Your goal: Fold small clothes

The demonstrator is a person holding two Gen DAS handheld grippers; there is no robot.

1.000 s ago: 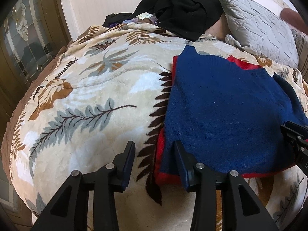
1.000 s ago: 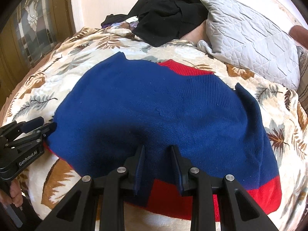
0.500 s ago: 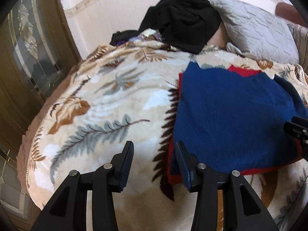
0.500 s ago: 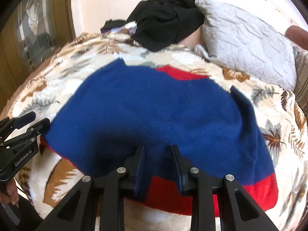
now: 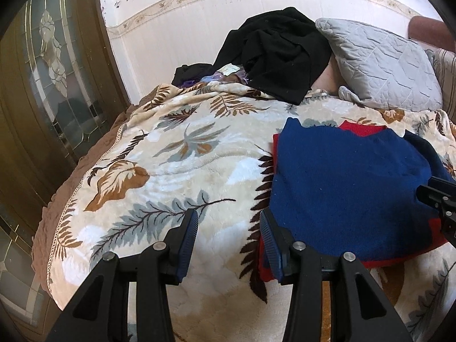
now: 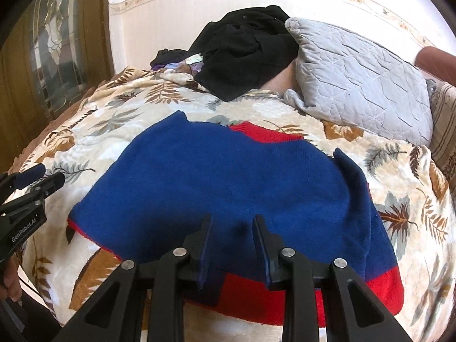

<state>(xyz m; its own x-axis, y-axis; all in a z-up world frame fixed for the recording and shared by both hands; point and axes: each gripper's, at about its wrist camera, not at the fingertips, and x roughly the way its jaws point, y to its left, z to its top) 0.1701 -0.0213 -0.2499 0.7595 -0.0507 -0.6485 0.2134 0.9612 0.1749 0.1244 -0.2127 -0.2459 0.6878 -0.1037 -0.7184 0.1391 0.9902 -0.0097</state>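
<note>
A small blue sweater with red trim [image 6: 228,188] lies folded flat on a leaf-patterned blanket [image 5: 171,176]. It also shows at the right of the left wrist view [image 5: 347,196]. My left gripper [image 5: 229,239] is open and empty, raised just off the sweater's left edge. My right gripper [image 6: 232,239] is open and empty, raised over the sweater's near hem. Each gripper shows at the edge of the other's view: the right one [image 5: 439,196] and the left one [image 6: 28,196].
A pile of black clothes [image 5: 279,51] and a grey quilted pillow [image 5: 379,62] lie at the head of the bed by the white wall. A wooden door with leaded glass [image 5: 51,71] stands at the left. The blanket drops off at the left and near edges.
Both grippers have pulled back and up from the sweater, so more of the wall and bed shows. The right gripper's jaws have spread a little wider. The sweater has not moved.
</note>
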